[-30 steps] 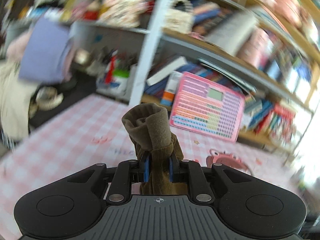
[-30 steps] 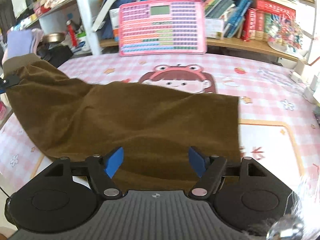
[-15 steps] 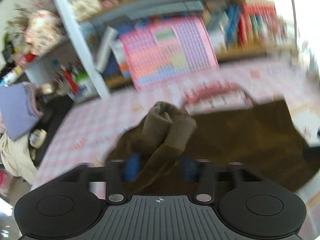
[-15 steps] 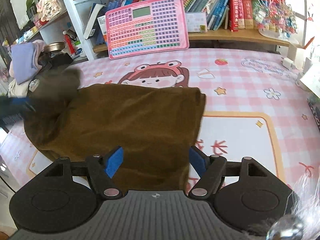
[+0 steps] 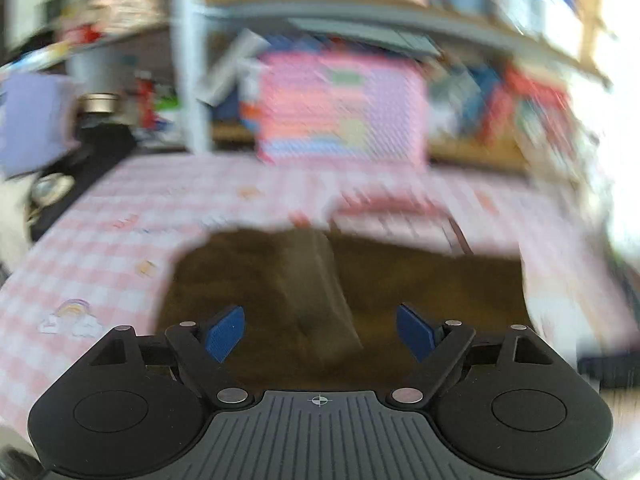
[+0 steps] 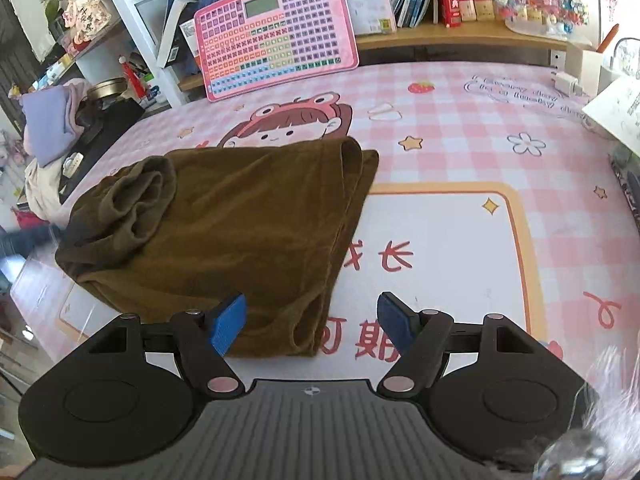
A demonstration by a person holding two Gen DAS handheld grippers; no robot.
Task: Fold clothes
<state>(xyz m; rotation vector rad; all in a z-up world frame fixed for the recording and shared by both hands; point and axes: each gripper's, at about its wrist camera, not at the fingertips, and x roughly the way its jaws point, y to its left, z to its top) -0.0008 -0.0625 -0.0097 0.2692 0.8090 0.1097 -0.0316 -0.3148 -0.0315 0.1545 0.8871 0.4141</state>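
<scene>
A brown garment (image 6: 240, 220) lies folded on the pink checked table mat (image 6: 460, 128), with a bunched cuff on top at its left end (image 6: 140, 196). My right gripper (image 6: 312, 326) is open and empty, just above the garment's near right corner. In the blurred left wrist view the same brown garment (image 5: 340, 288) lies in front of my left gripper (image 5: 320, 332), which is open and empty above it.
A pink keyboard toy (image 6: 276, 28) leans against the bookshelf (image 6: 440, 36) at the back. A purple cloth pile (image 6: 48, 124) and clutter sit at the left. White papers (image 6: 616, 112) lie at the right edge.
My left gripper let go of the brown cuff and opened; the cuff dropped onto the folded garment. The right gripper drew back a little and stayed open.
</scene>
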